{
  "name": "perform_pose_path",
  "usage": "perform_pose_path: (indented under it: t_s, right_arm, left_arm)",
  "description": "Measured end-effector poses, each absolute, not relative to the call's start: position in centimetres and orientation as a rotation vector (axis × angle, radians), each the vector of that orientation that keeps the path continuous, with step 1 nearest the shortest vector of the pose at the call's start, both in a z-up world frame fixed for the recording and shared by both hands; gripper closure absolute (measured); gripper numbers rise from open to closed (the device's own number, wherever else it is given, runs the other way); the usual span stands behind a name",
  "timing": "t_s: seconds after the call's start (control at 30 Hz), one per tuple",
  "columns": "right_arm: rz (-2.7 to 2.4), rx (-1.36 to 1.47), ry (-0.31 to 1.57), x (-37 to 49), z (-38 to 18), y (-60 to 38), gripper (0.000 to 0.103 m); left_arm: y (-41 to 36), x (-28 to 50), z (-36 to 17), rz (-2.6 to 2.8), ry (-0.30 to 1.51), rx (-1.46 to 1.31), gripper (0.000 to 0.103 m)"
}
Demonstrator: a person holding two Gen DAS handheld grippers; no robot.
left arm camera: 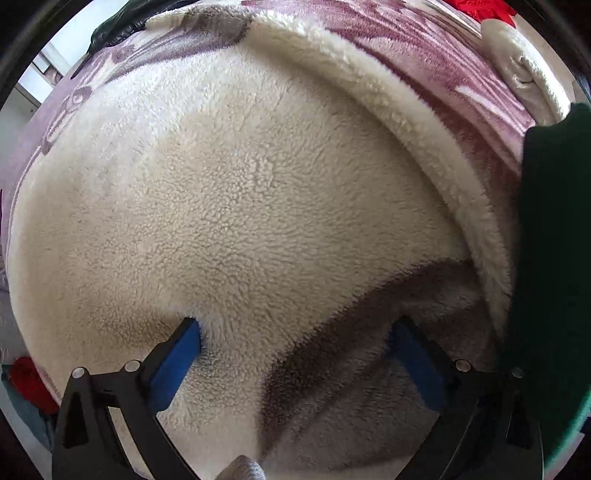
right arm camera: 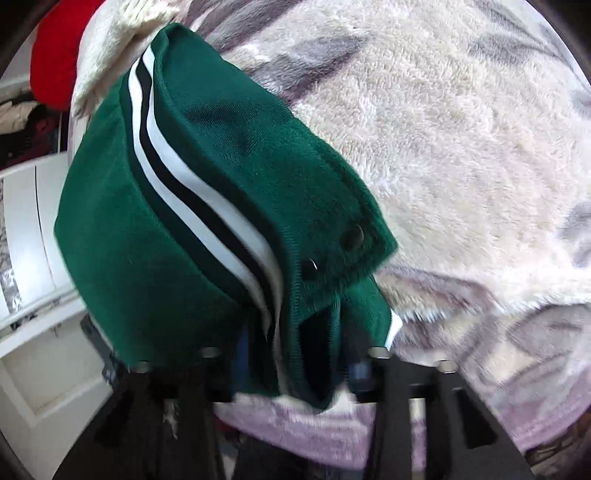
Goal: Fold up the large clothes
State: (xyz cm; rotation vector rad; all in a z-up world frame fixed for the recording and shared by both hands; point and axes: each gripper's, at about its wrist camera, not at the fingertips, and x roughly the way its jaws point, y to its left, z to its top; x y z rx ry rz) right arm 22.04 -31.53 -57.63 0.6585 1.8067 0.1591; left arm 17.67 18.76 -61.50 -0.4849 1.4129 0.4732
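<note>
A dark green jacket [right arm camera: 207, 177] with white and black stripes and snap buttons lies bunched on the bed, close in front of the right wrist camera. Its striped hem hangs down between the jaws of my right gripper [right arm camera: 299, 362]. The jaws stand apart, their tips are covered by the cloth, and the picture is blurred. In the left wrist view the same jacket [left arm camera: 554, 229] is a dark green mass at the right edge. My left gripper [left arm camera: 297, 338] is open wide and points straight down. Its blue fingertips [left arm camera: 186, 343] dent the cream fleece blanket [left arm camera: 236, 192], with nothing between them.
The cream fleece blanket [right arm camera: 443, 122] has a purple-and-grey leaf print side [left arm camera: 454, 74] and covers the bed. A red cloth [right arm camera: 55, 59] lies at the far corner, another red item [left arm camera: 26, 384] by the bed's edge, and a black garment [left arm camera: 118, 26] at the top. White furniture [right arm camera: 33, 280] stands beside the bed.
</note>
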Motion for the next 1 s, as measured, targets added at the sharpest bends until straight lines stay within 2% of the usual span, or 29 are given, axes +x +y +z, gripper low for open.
perform_pose_path:
  t_s: [0.03, 0.23, 0.3, 0.37, 0.4, 0.47, 0.5, 0.53, 0.63, 0.77, 0.8, 0.83, 0.87, 0.9, 0.93, 1.0]
  right_arm:
    - [0.146, 0.624, 1.784, 22.4, -56.5, -31.9, 0.034]
    - [0.227, 0.430, 1.605, 26.2, -52.7, -32.4, 0.030]
    - [0.295, 0.333, 1.632, 27.1, -54.9, -30.1, 0.026]
    - [0.314, 0.315, 1.682, 29.2, -57.7, -27.6, 0.028]
    - [0.338, 0.416, 1.666, 29.1, -58.2, -28.1, 0.055]
    - [0.325, 0.553, 1.658, 28.7, -58.3, -29.4, 0.076]
    - [0.331, 0.679, 1.655, 28.6, -58.4, -30.6, 0.095]
    - [0.300, 0.781, 1.644, 28.5, -58.7, -32.0, 0.099]
    - [0.161, 0.696, 1.673, 28.5, -60.8, -33.8, 0.103]
    - [0.283, 0.716, 1.676, 29.7, -61.0, -33.8, 0.102]
    - [0.300, 0.704, 1.671, 30.2, -60.5, -34.1, 0.095]
    - [0.315, 0.712, 1.653, 30.5, -60.6, -34.1, 0.065]
    - [0.337, 0.734, 1.622, 30.8, -60.0, -34.1, 0.041]
    - [0.353, 0.744, 1.607, 31.3, -59.9, -34.2, 0.004]
    - [0.387, 0.762, 1.602, 31.7, -60.4, -34.1, 0.000]
    - [0.483, 0.794, 1.638, 32.5, -62.1, -33.2, 0.000]
  left_arm:
    - [18.9, 17.7, -60.9, 0.470, 1.409, -0.494, 0.000]
    - [20.4, 17.8, -57.5, 0.459, 1.356, -0.525, 0.000]
    - [20.5, 18.1, -56.9, 0.426, 1.344, -0.547, 0.000]
    - [19.9, 18.8, -56.5, 0.397, 1.334, -0.565, 0.000]
    - [19.8, 19.1, -56.5, 0.379, 1.331, -0.570, 0.000]
    - [19.3, 19.7, -56.3, 0.345, 1.321, -0.589, 0.000]
    - [18.9, 19.9, -56.3, 0.322, 1.308, -0.616, 0.000]
    - [18.6, 20.0, -56.3, 0.307, 1.296, -0.640, 0.000]
    - [17.1, 19.9, -56.2, 0.269, 1.278, -0.712, 0.000]
    - [17.4, 19.3, -55.4, 0.225, 1.238, -0.806, 0.000]
    - [17.4, 19.3, -55.3, 0.190, 1.213, -0.849, 0.000]
    - [17.3, 19.4, -55.2, 0.160, 1.195, -0.880, 0.000]
    - [17.0, 19.5, -55.2, 0.127, 1.179, -0.909, 0.000]
    - [16.6, 19.5, -55.1, 0.091, 1.168, -0.931, 0.000]
    - [16.0, 20.0, -55.4, 0.037, 1.159, -0.955, 0.000]
    - [14.8, 21.3, -56.1, -0.036, 1.156, -0.963, 0.000]
